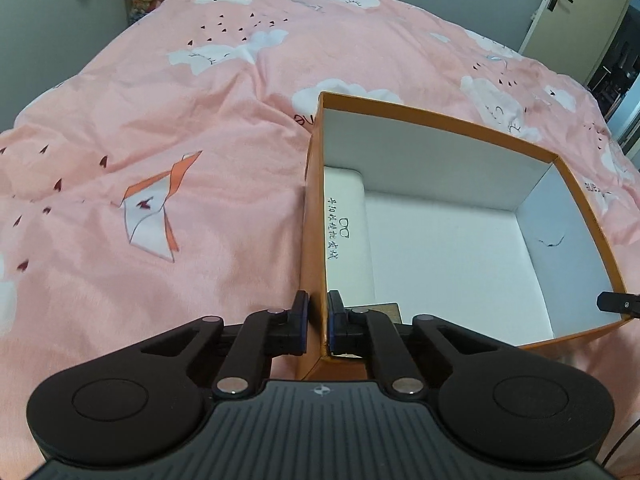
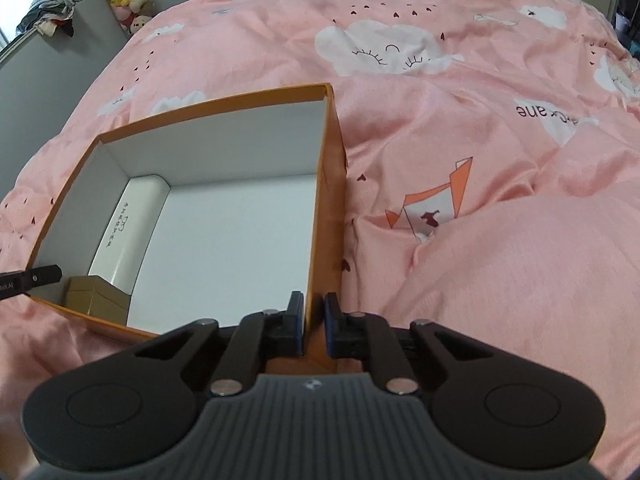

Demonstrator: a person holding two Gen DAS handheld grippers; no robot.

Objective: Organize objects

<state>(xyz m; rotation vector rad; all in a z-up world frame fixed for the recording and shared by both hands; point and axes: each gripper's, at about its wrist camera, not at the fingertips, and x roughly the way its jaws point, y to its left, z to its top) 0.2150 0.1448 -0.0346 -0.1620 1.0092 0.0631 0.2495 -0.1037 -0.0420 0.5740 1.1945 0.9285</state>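
Bed [image 1: 160, 120] with rumpled pink cloud-print duvet; open orange box [image 1: 314, 208] sits directly on it.

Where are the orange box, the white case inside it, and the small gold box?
orange box [image 1: 440, 114]: left wrist view, far rim.
white case [image 2: 128, 232]: right wrist view, its lid.
small gold box [image 2: 98, 300]: right wrist view, its top.

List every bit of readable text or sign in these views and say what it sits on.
"ane": end of an upside-down word on the duvet; the rest hides in a fold.
Glasses symbol and a line of characters on the white case in the box: too small to read.
"bot.AI": on the left gripper's finger, cut off at the frame edge.
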